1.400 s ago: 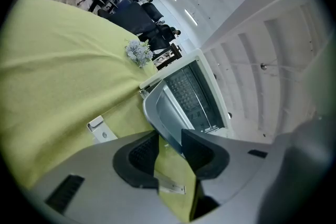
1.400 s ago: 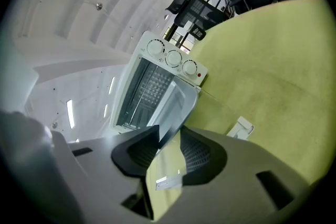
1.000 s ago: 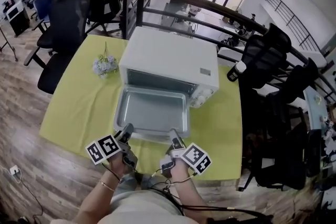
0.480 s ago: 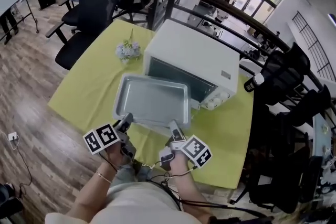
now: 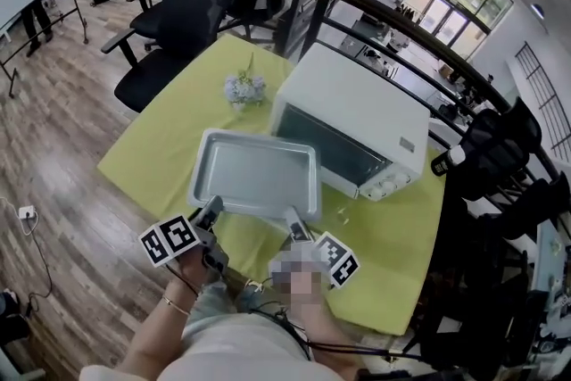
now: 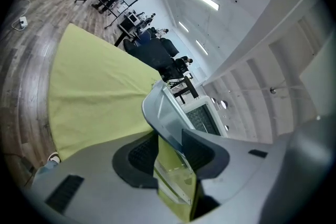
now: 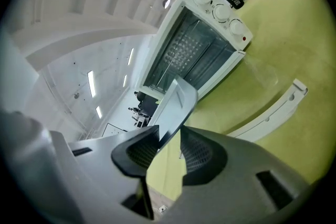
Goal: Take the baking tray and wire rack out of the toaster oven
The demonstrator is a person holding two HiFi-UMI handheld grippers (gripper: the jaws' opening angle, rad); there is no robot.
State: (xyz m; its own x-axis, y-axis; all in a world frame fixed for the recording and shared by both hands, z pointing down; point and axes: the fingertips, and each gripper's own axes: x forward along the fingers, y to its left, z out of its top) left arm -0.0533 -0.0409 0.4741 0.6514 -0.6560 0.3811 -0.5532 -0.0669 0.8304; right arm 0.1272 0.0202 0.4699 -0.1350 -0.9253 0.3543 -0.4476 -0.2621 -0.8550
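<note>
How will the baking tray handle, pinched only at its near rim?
Probably stiff: the baking tray looks like thin pressed metal and shows no sag, though the left gripper and right gripper pinch only its near rim. Likely light, yet all of it lies beyond the grip, so the far edge may dip. The smooth rim could slip.

We can read no words, brands or numbers anywhere. The toaster oven [image 5: 357,116] bears a small grey label [image 5: 407,144] above its knobs [image 5: 384,186], too small to read. The marker cubes [image 5: 169,239] before it show only black-and-white squares.
</note>
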